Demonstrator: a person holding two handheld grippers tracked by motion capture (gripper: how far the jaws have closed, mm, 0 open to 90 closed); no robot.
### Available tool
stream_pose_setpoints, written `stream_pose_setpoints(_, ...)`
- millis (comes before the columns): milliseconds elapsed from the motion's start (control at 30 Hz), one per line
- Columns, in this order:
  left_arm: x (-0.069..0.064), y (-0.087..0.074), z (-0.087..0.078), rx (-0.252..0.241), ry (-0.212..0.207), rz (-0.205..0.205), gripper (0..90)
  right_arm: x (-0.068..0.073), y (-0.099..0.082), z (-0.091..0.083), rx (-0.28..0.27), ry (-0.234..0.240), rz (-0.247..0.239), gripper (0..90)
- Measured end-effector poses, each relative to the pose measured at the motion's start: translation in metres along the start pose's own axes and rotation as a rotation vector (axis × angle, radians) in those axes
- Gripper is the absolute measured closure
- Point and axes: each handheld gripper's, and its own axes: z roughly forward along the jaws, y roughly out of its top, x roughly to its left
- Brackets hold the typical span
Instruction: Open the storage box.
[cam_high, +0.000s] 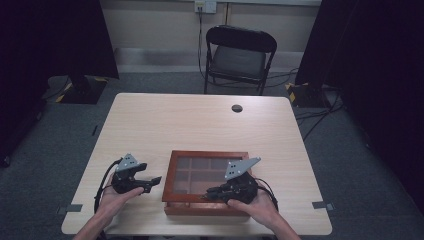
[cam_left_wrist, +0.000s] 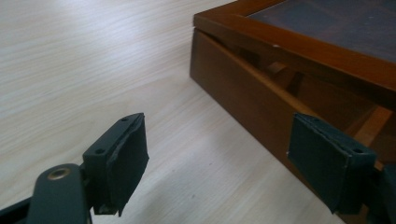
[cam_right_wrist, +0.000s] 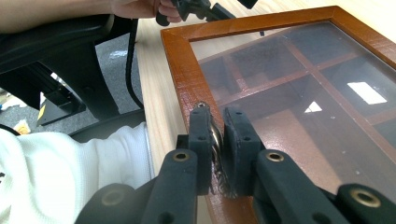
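Where its glass lid (cam_right_wrist: 299, 107) gleams, rubber fingers (cam_right_wrist: 201, 140) pinch the wooden box's (cam_high: 172, 172) metal latch (cam_right_wrist: 215, 140).

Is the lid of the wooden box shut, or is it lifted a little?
Lifted a little: the lid stands above the wooden box with a gap; the right gripper grips its knob.

Far half of the pale wood-grain bench (cam_high: 200, 120) is bare, open to pass from L, R or above. Only block: the flat red-brown wooden box with glass lid (cam_high: 200, 165) at near centre, its lid lifted a crack. L strip beside box is free; R hand (cam_high: 260, 207) crowds its near R corner.
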Motion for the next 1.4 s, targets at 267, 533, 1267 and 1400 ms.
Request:
stream_pose_setpoints(267, -0.009, 0.003, 0.001, -0.033, -0.046, 0.006, 15.7, 0.0, 0.007, -0.005, -0.007, -0.009, -0.008, 82.4)
stream_pose_setpoints(533, -0.022, 0.006, 0.002, -0.06, -0.113, 0.075, 15.8, 0.0, 0.011, -0.007, -0.002, -0.009, -0.008, 82.4)
stream_pose_setpoints(1267, -0.025, 0.01, 0.005, -0.1, -0.107, 0.074, 20.3, -0.008, -0.002, -0.028, -0.068, -0.137, 0.065, 42.7)
stream_pose_setpoints(1400, -0.024, 0.011, 0.002, -0.122, -0.102, 0.082, 20.3, -0.01, -0.015, -0.039, -0.093, -0.157, 0.094, 38.9)
